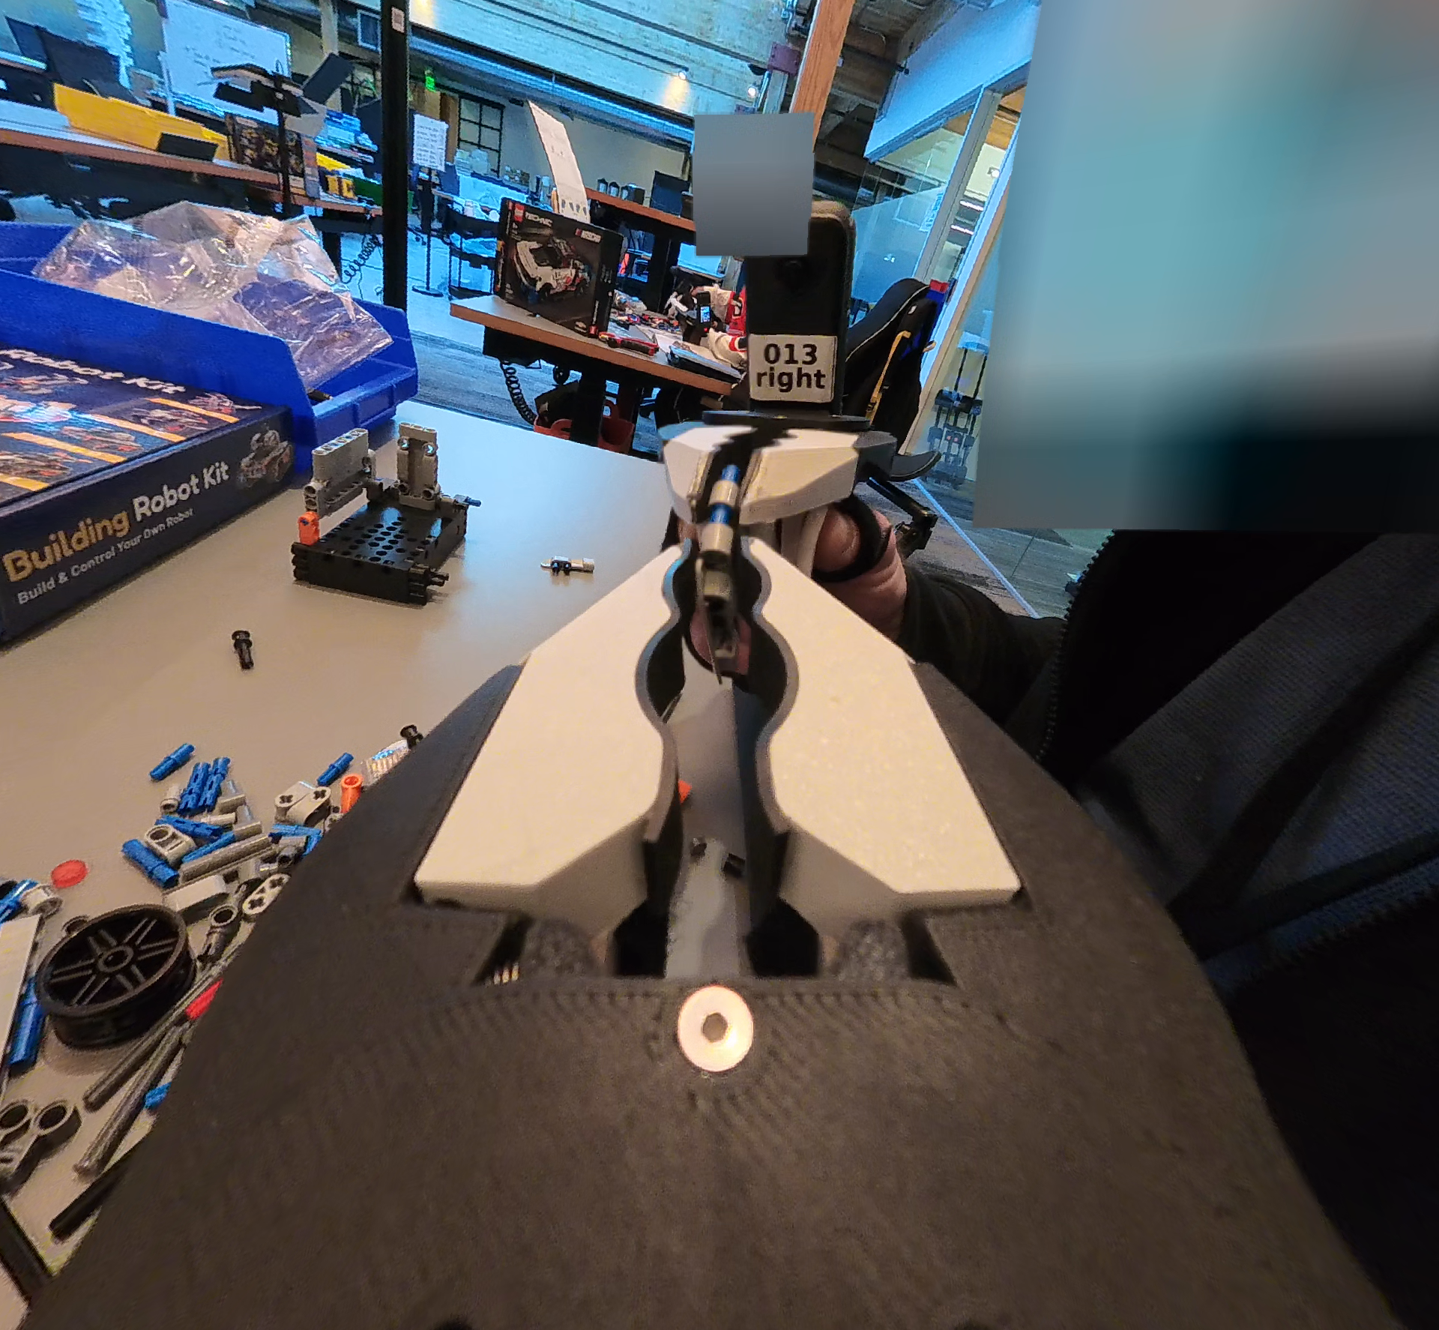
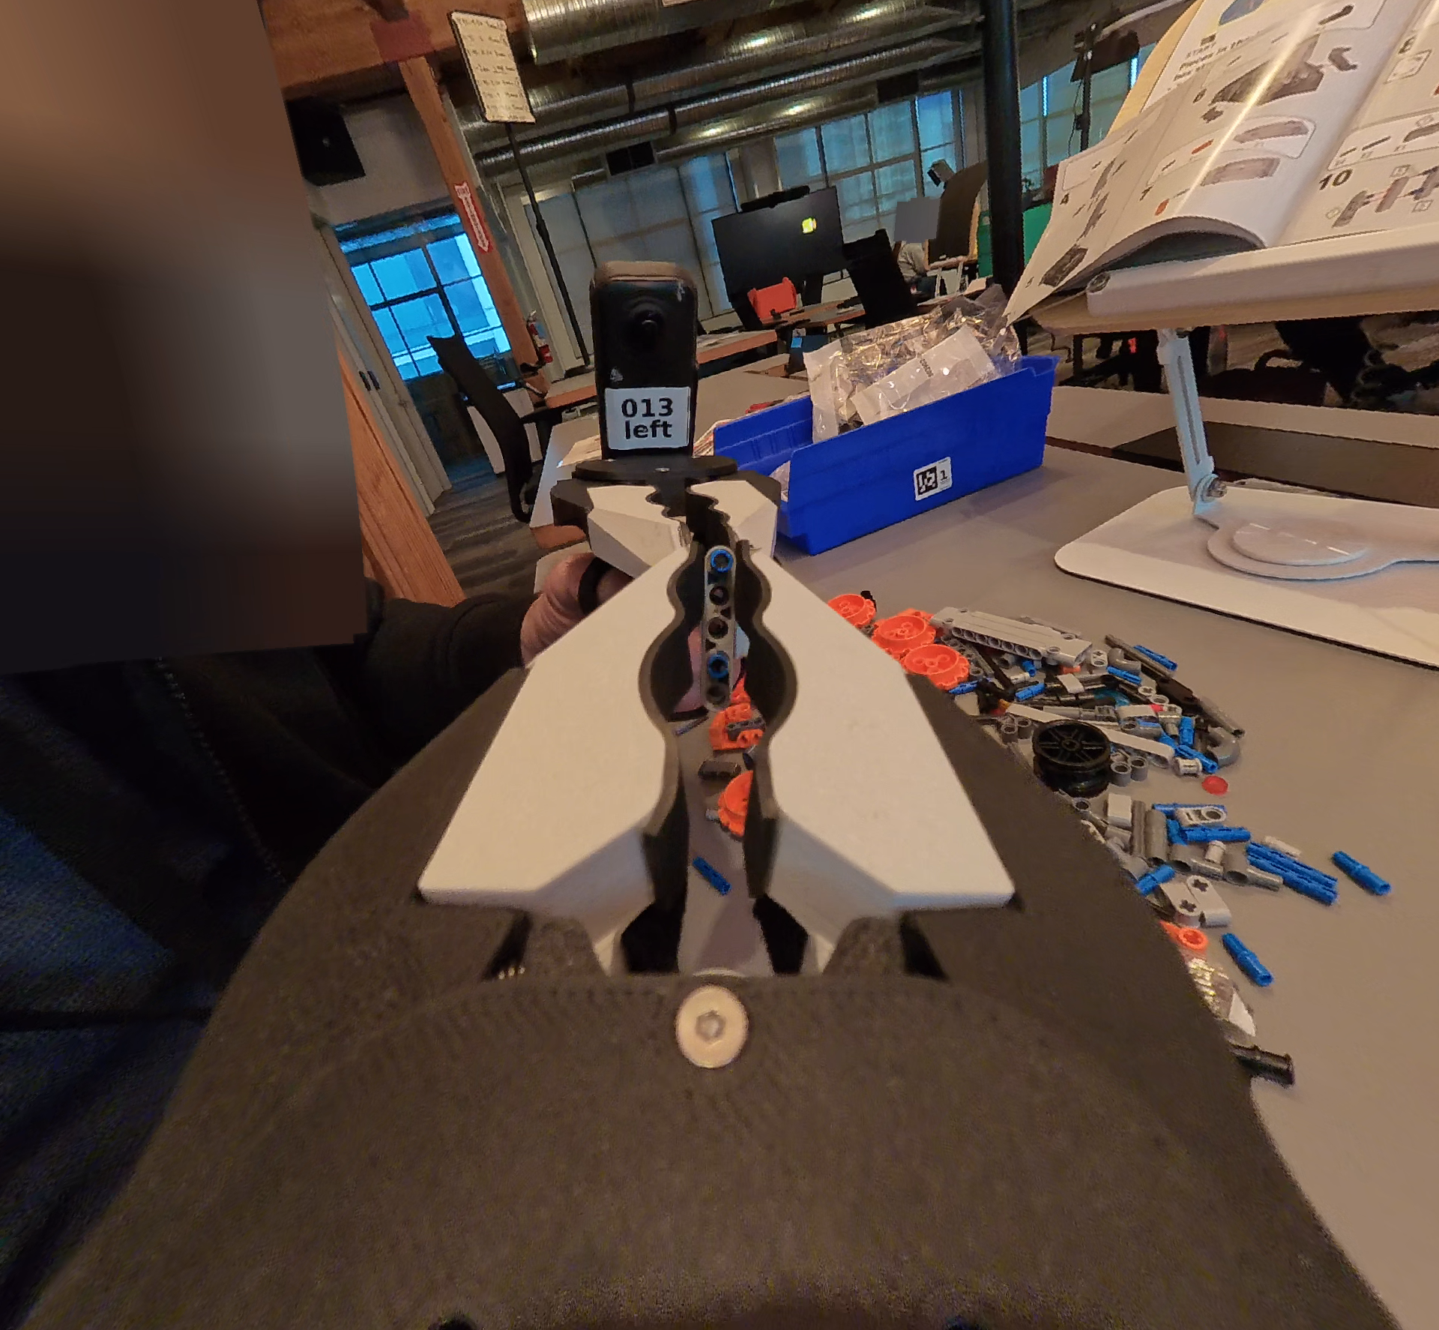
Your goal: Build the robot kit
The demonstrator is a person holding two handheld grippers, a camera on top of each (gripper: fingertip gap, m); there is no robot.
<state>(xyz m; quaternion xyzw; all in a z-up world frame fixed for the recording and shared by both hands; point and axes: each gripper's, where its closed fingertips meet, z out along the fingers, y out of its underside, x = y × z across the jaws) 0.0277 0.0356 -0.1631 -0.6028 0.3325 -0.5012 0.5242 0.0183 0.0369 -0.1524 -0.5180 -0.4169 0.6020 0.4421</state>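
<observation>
My two grippers meet tip to tip above the grey table [image 1: 436,638]. In the left wrist view my left gripper [image 1: 716,553] is shut on a thin grey beam [image 1: 715,584] lying along its jaws. A blue-and-grey pin piece [image 1: 724,506] continues from it into the right gripper [image 1: 740,467] facing me. In the right wrist view my right gripper [image 2: 720,553] is shut on a grey holed beam [image 2: 716,619] with blue pins. The left gripper [image 2: 701,506] touches its far end. I cannot tell whether this is one joined piece. A hand [image 1: 856,560] holds each gripper.
A black base build [image 1: 381,545] with grey uprights, a kit box [image 1: 117,482] and a blue bin [image 1: 195,350] stand to the left. Loose parts [image 2: 1152,747], a black wheel [image 2: 1073,747] and orange gears [image 2: 903,630] lie nearby. An open booklet [image 2: 1261,101] rests on a white stand [image 2: 1246,553]. Both grippers' tips are close together, under 4 cm apart. Left tips and right tips are each some 20 cm from the black wheel [image 2: 1073,747]. It turns up in the left wrist view [image 1: 109,969] as well.
</observation>
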